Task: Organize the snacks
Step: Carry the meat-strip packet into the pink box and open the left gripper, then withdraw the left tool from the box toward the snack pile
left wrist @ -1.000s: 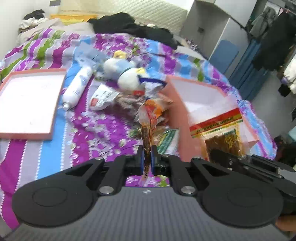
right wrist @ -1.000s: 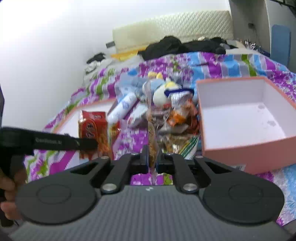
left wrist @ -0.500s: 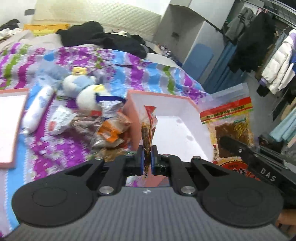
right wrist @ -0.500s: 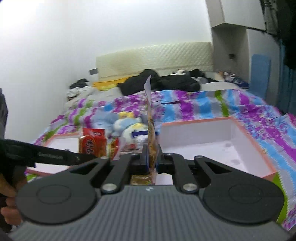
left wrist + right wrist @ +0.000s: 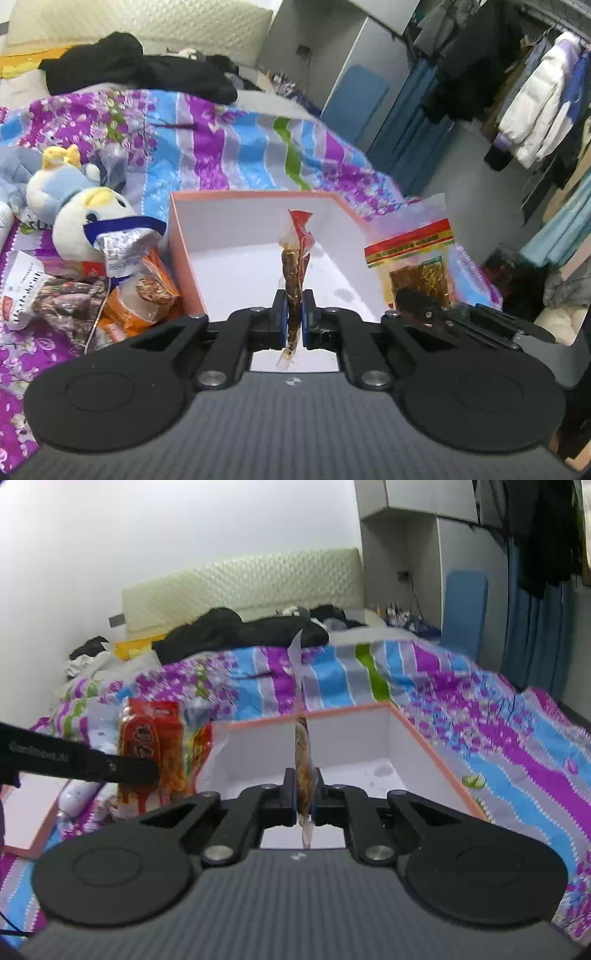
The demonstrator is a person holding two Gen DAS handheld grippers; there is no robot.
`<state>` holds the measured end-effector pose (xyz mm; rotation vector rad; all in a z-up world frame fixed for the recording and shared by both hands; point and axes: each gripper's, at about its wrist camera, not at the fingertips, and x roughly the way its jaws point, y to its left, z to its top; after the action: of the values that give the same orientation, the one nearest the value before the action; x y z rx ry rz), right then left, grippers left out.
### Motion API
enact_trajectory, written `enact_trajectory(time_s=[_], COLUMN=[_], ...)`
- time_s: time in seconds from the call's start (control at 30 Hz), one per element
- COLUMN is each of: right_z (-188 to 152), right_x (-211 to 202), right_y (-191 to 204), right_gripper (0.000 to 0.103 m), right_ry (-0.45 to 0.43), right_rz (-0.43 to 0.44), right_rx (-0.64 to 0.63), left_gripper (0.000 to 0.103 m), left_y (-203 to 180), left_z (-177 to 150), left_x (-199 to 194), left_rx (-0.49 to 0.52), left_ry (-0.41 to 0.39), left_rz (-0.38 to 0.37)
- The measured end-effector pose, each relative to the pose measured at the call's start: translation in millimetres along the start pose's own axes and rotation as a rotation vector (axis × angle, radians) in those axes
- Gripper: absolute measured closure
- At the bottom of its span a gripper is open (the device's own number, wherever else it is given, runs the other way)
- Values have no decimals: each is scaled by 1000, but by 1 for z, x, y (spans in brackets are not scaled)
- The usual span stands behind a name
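Observation:
My left gripper (image 5: 293, 317) is shut on a red snack packet (image 5: 295, 258), seen edge-on, held over the open pink box (image 5: 177, 236) with a white inside. The same packet (image 5: 155, 749) shows face-on in the right wrist view. My right gripper (image 5: 304, 794) is shut on a clear snack bag (image 5: 303, 753) with a red and yellow label, held over the near edge of the pink box (image 5: 424, 738). That bag (image 5: 417, 258) shows to the right in the left wrist view. Loose snack packets (image 5: 140, 291) lie left of the box.
A plush duck (image 5: 85, 218) and another plush toy (image 5: 55, 173) lie on the striped bedspread (image 5: 240, 147) left of the box. A pink box lid (image 5: 26, 819) and a white bottle (image 5: 74, 797) lie further left. Black clothes (image 5: 236, 631) lie at the bed's head. Hanging clothes (image 5: 535, 96) stand at the right.
Both grippers have lifted their packets off the snack pile and carried them right, over the pink box. Both have stayed shut.

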<state>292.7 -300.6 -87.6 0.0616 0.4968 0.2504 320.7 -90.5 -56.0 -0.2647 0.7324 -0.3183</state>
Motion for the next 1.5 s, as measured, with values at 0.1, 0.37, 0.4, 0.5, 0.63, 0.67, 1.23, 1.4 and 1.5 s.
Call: enact_trajectory(time_s=[0.1,0.37,0.4,0.5,0.63,0.67,1.23,1.4,1.5], right_z=[-9,-23,-23,-21,-14,-12,-7,-11,-14], right_x=[21,44,43,32,17,10,-105,-131,-144], right_y=[-7,-10,-10,-8,-3,0,60,77,83], right_gripper=[93,89,76,47,44,44,44,44,44], right_ry=[39,117,118,98,80,72,-47,-69,-76], right_rz=[-3,-37,-40,-45,-36,-31,21,55,71], right_rx=[34,56,57,75,99,98,96,60,50], left_gripper=[94,86,82,62,57,55,47,47,47], left_y=[2,16,18,19,14,13,2,-2,-1], left_z=[2,-7,-7,-6,-2,-2,-35,-57,-68], left_x=[26,54,54,41,10,2,-160,-196,-211], left_rx=[6,4,-8,-7,-7,1,48,45,37], left_ry=[37,115,117,82,44,32,-135,-168,-174], left_rz=[-4,-8,-10,10,5,4,117,148,164])
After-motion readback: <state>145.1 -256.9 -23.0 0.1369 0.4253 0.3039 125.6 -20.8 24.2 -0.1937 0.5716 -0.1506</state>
